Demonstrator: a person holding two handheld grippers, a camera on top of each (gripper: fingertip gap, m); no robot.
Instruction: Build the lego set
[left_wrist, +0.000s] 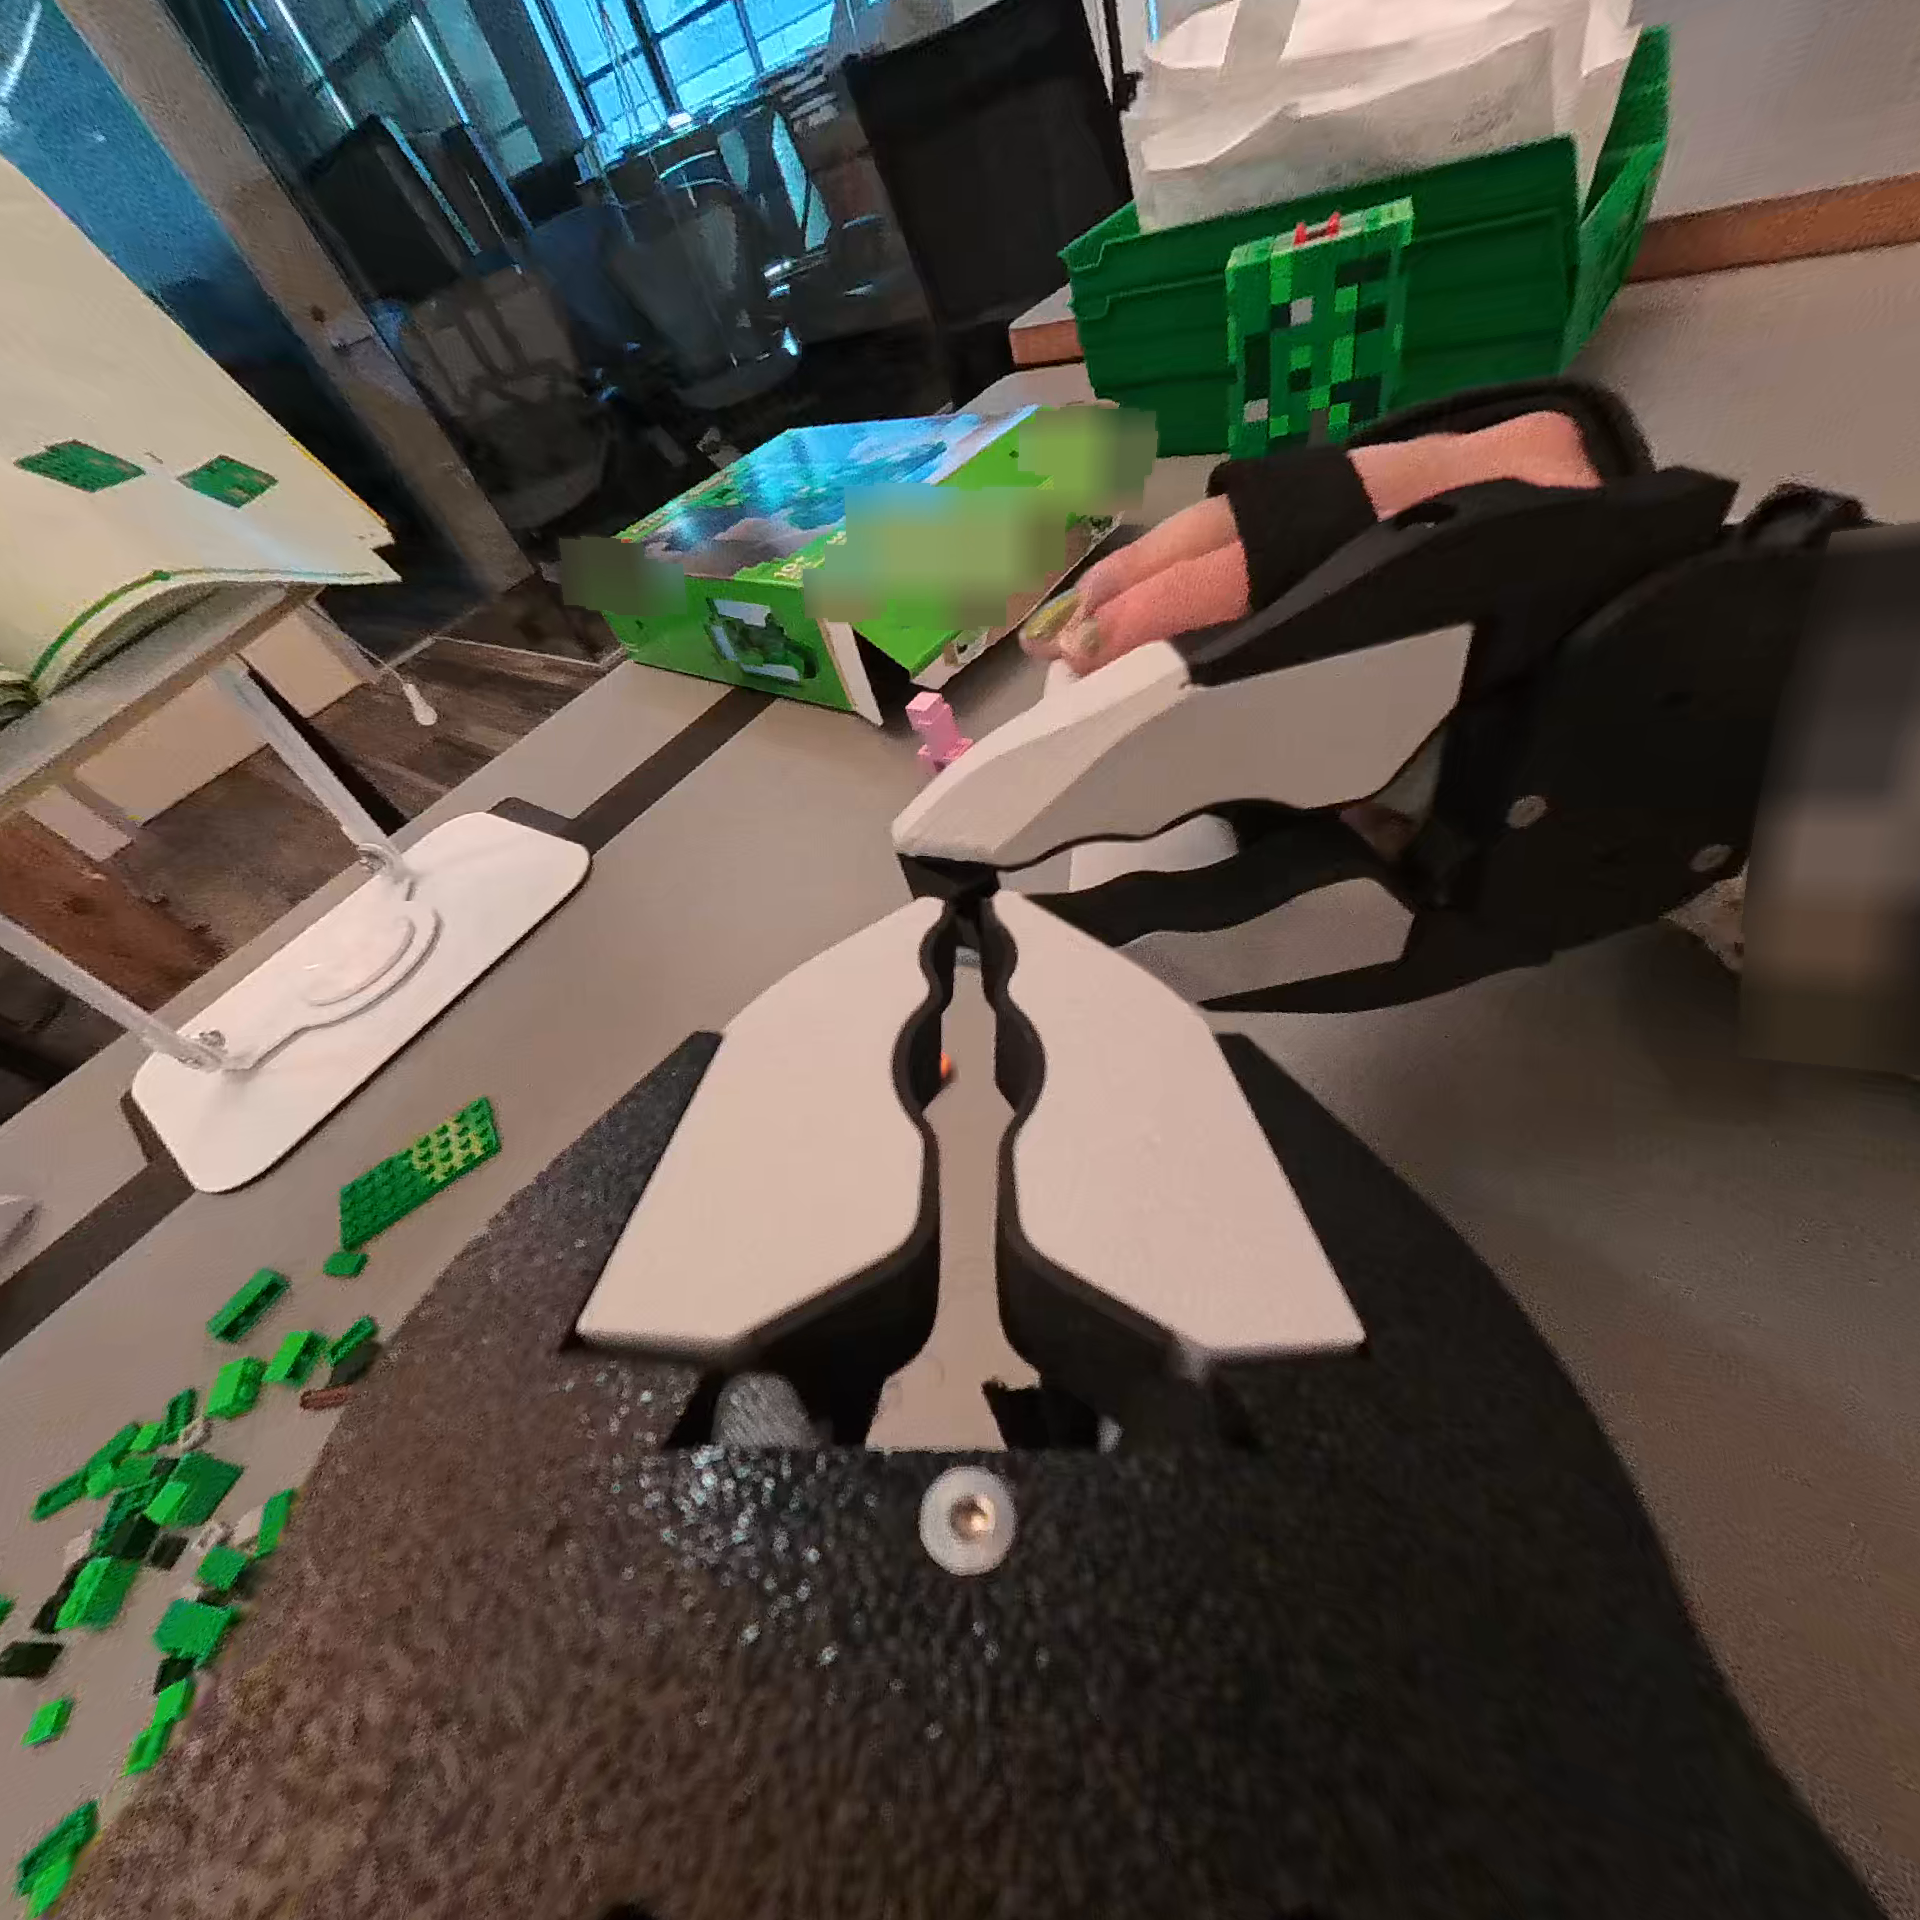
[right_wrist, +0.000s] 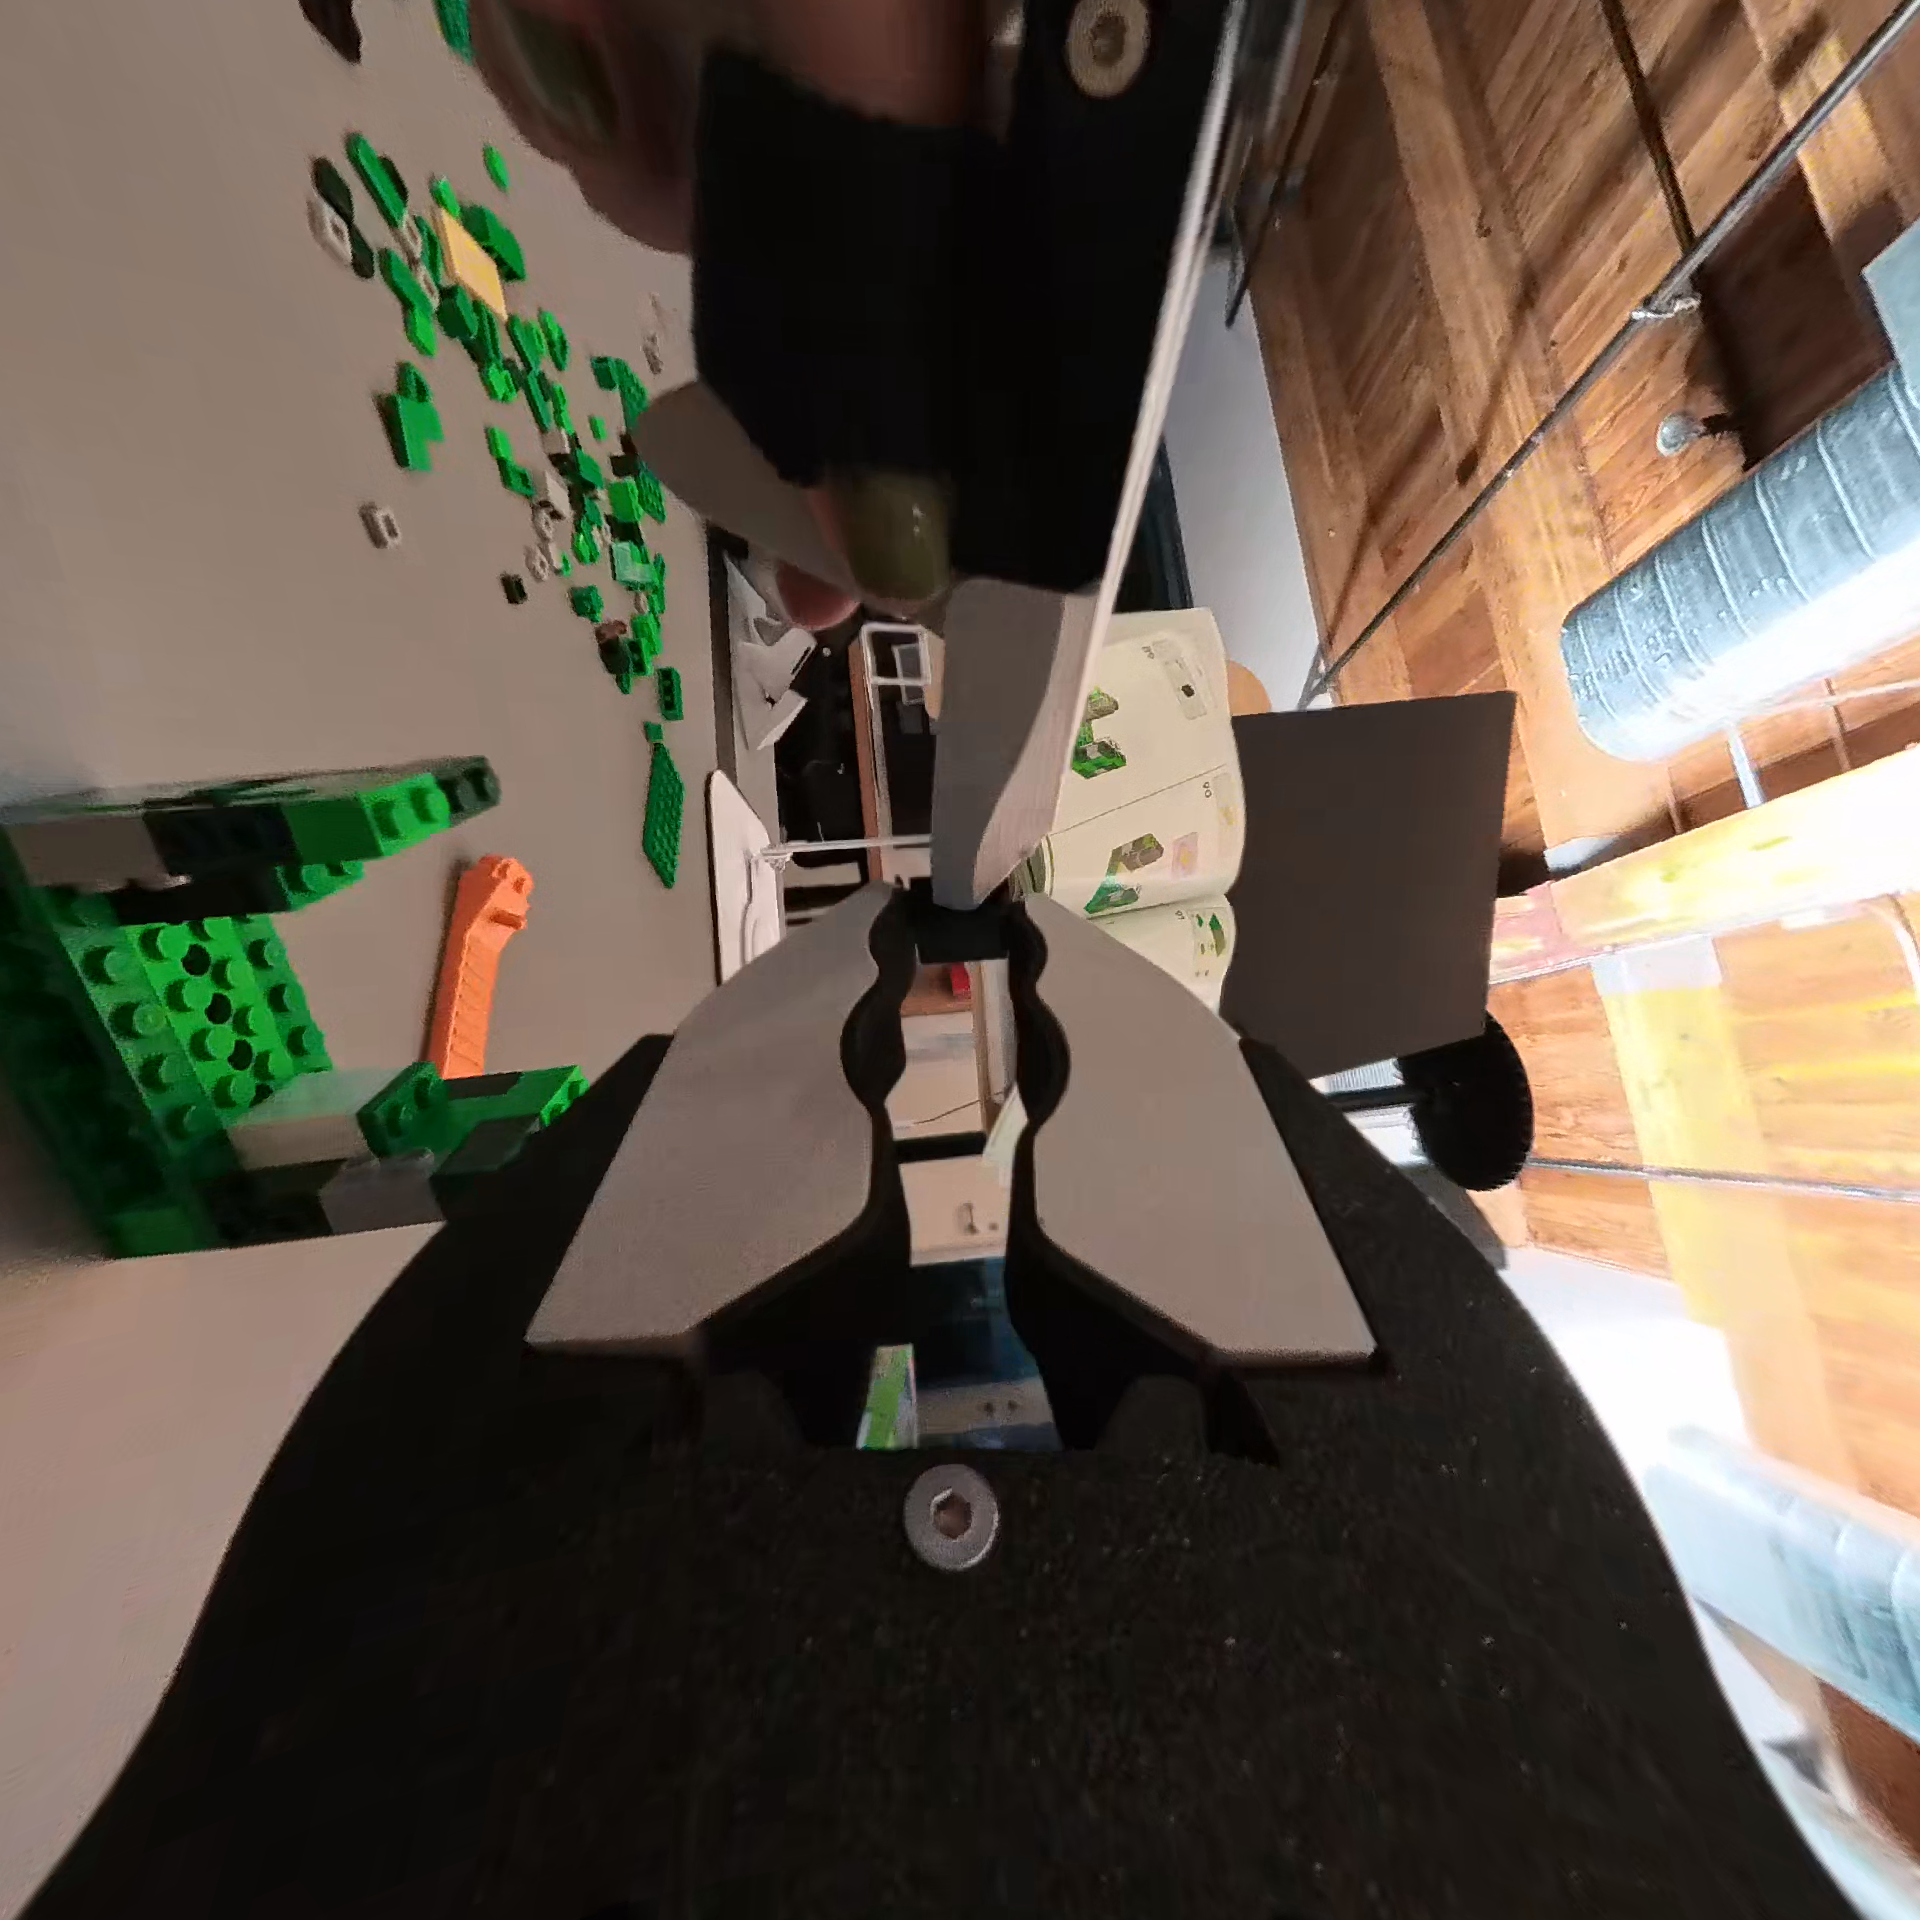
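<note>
Both claws meet tip-to-tip over the worktop (left_wrist: 1558, 1195), sharing a small black brick (right_wrist: 958, 938): right claw (right_wrist: 956, 930) pinching it, left claw (left_wrist: 961, 909) pressed onto it too. Risk: handoff slip, brick drops toward loose green pcs (left_wrist: 156, 1475) left of the left claw.

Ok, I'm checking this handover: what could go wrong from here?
The small black piece sits only at the very tips of the right gripper, where the left gripper meets it: it could slip out. Dropped, it might get lost among the loose green bricks.
</note>
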